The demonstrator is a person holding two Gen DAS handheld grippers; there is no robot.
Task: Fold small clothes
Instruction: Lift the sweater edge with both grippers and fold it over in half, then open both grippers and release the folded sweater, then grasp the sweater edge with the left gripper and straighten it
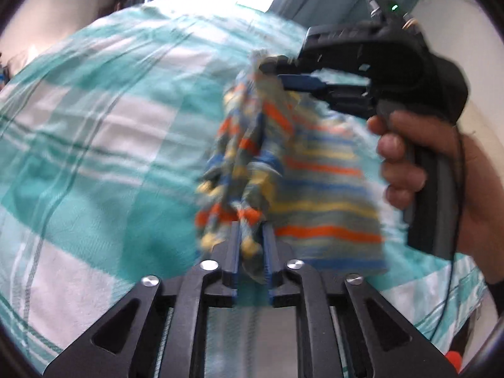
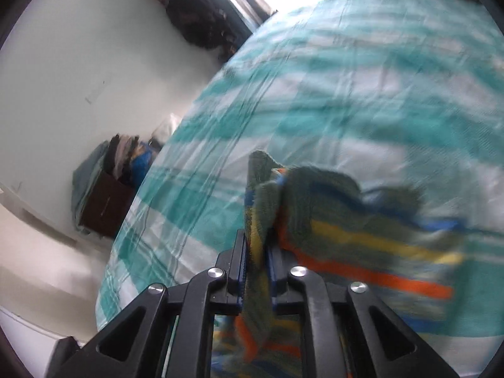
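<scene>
Striped cloth (image 1: 327, 189), grey-green with orange, yellow and blue bands, hangs in the air above the bed, held at two places. Blurred in both views.

Left gripper (image 1: 252, 252): fingers pressed in on a bunched, twisted part of the cloth; fabric fills the gap between them. A flatter panel of the cloth hangs to the right of that bunch.

Right gripper (image 1: 277, 74), seen from the left wrist view, pinches the upper end of the cloth, its fingers closed on the fabric. A hand (image 1: 415, 160) wraps the dark handle below it, and a thin cable runs down past the wrist.

Right wrist view: the right gripper (image 2: 256, 252) has a fold of the cloth (image 2: 362, 230) clamped between its fingers; the rest spreads to the right and also hangs down between the arms of the tool.

Beneath: bed sheet (image 1: 104, 145), teal and white checks, creased. It also fills the right wrist view (image 2: 346, 78).

Beyond the bed edge: white floor, a dark box (image 2: 104, 204) with stacked clothes on top, and a dark heap (image 2: 201, 15) near a bright opening.
</scene>
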